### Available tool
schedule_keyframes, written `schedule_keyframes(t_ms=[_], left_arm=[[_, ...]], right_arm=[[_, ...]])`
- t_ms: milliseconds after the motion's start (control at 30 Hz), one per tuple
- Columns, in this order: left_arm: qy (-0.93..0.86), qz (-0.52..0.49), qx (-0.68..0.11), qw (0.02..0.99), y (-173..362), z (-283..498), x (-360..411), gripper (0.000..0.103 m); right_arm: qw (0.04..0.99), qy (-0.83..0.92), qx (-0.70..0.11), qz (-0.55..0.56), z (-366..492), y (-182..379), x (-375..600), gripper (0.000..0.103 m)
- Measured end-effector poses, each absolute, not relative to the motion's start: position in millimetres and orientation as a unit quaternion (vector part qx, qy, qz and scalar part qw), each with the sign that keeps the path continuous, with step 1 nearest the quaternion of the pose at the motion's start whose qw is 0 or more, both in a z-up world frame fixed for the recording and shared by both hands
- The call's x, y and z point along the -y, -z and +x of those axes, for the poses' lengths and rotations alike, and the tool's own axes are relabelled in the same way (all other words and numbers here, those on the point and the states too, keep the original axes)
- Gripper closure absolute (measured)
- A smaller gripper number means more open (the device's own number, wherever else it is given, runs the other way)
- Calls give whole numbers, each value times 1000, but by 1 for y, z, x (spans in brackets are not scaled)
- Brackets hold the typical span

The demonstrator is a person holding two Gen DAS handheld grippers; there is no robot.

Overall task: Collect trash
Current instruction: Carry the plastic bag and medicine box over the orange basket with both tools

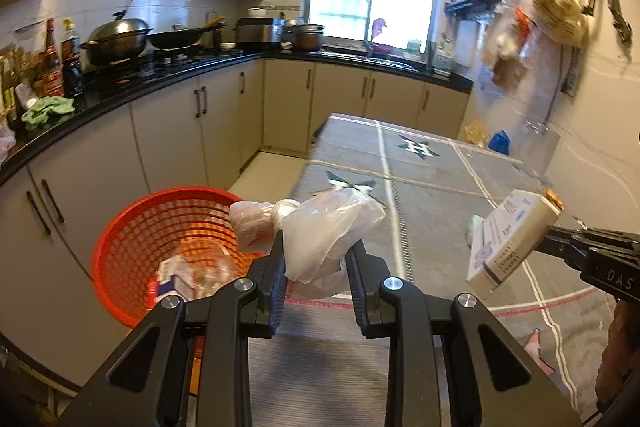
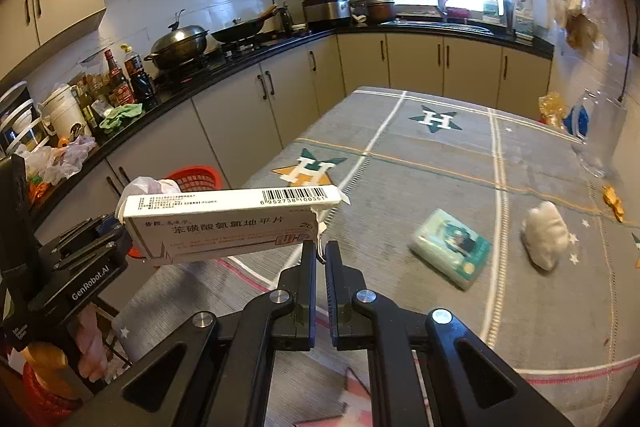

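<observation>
Left gripper (image 1: pixel 316 259) clenches a crumpled clear plastic bag (image 1: pixel 320 231); right gripper (image 2: pixel 320 253) pinches a white cardboard medicine box (image 2: pixel 228 223). Carry both past the tabletop's left edge, over the round red mesh basket (image 1: pixel 132 227), before releasing.

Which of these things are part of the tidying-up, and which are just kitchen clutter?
Job:
crumpled clear plastic glove in left tongs
white medicine box in right tongs
red mesh basket
teal packet
white wad

Clutter:
lidded steel wok
green cloth
</observation>
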State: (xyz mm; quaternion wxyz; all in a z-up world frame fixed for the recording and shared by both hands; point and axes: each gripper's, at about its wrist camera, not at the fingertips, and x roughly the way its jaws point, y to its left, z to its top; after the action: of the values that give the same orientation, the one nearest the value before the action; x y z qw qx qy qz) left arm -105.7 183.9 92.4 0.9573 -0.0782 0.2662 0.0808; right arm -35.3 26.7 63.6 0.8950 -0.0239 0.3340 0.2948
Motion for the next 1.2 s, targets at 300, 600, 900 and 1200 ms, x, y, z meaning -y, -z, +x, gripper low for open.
schedule_keyframes(t_ms=[300,600,900,1200], left_arm=[[-126,-96,-259,953,-93,-118,-230,77],[-157,-115,-265,944,-82,-123,-273,77],[-167,-122,-272,940,-67,-121,-297,77],[-173,-121,-278,937,-53,-115,-308,76]], right_arm=[[884,-320,-339,-32,-25,-70,-67,98],[868,-354,-345,-42,-16,-75,-121,98],[845,-379,-377,-23,2,-69,-170,97],[817,-391,-425,3,27,-51,-212,97]])
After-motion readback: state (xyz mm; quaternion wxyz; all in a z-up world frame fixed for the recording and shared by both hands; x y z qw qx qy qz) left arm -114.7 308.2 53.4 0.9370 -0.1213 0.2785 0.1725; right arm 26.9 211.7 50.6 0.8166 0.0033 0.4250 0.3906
